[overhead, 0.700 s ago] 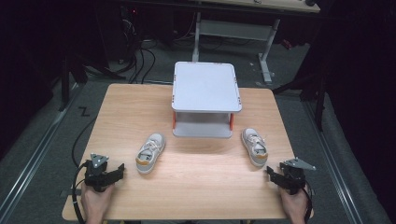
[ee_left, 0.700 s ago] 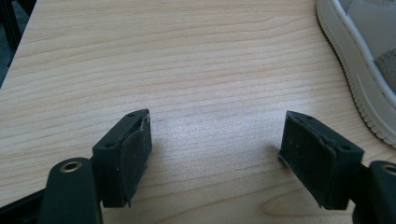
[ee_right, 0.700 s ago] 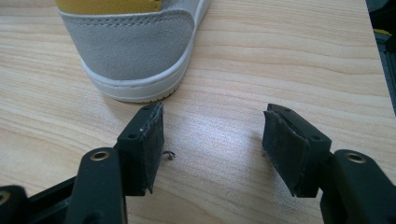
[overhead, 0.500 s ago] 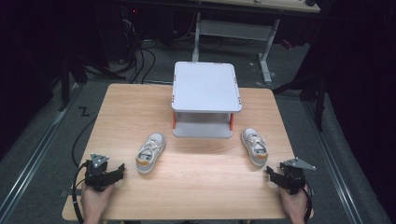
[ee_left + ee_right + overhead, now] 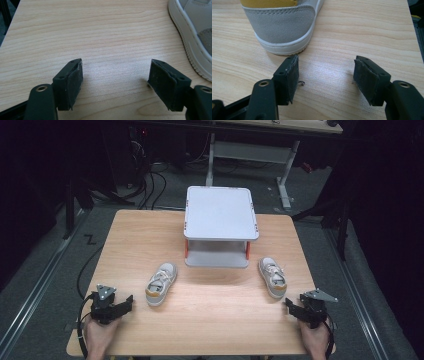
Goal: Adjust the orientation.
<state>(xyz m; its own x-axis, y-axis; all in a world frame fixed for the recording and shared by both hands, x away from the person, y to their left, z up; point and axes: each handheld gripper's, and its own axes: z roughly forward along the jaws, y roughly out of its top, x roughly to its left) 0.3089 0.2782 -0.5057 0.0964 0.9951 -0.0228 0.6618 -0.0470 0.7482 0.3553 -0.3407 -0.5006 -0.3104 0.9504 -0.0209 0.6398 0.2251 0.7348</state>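
Left gripper [image 5: 128,301], spread, empty: rested at the counter's [image 5: 220,320] 7 o'clock, left shoe [image 5: 161,283] nearby. Right gripper [image 5: 290,303], spread, empty: at 5 o'clock, behind right shoe [image 5: 272,277].

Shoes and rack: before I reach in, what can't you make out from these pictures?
- Lower shelf of the grey rack, high view: mostly hidden under the top shelf, so what lies farther back on it cannot be told.
- Left shoe, left gripper view: cut off by the right and top edges.
- Right shoe, right gripper view: heel in frame, the rest cut by the top edge.
- Shoe soles: hidden against the table.
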